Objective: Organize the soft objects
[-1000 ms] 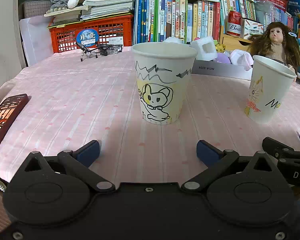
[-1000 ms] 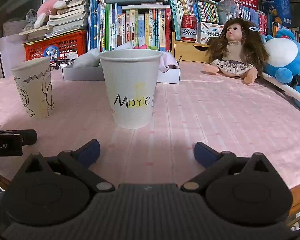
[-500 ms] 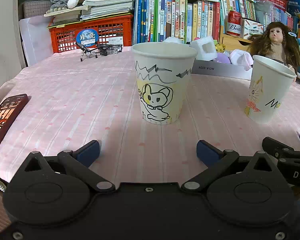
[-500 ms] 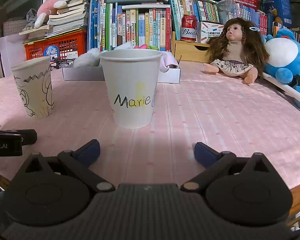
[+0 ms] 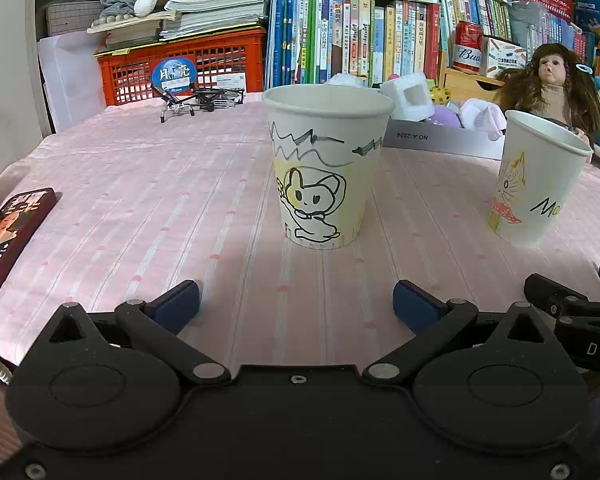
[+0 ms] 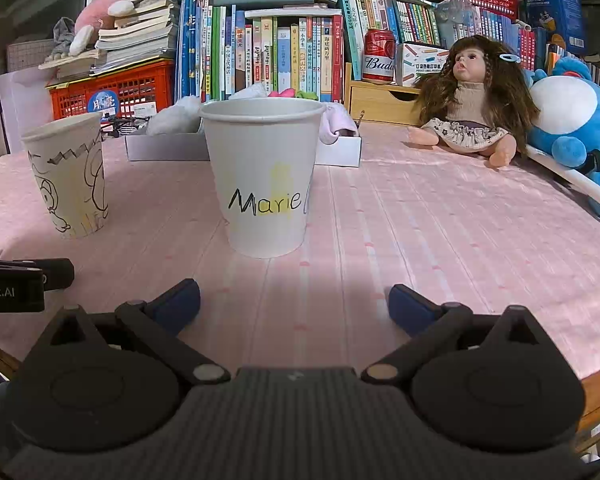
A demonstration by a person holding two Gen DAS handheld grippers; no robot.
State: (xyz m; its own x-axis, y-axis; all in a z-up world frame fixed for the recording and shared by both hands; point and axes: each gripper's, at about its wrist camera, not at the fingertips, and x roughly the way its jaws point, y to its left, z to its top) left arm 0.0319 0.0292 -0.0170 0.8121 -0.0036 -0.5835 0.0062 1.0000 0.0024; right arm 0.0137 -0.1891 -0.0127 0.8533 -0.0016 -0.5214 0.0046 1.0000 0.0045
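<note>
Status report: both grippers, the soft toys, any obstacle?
Left gripper open, empty. Right gripper open, empty. Soft toys in white box, untouched. Marie cup stands between.

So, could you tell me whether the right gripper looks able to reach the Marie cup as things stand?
Probably yes: the right gripper has its jaws open, the Marie cup stands upright straight ahead, and only bare tablecloth lies between.

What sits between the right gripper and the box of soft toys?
The Marie cup stands between the right gripper and the box, per the right wrist view.
</note>
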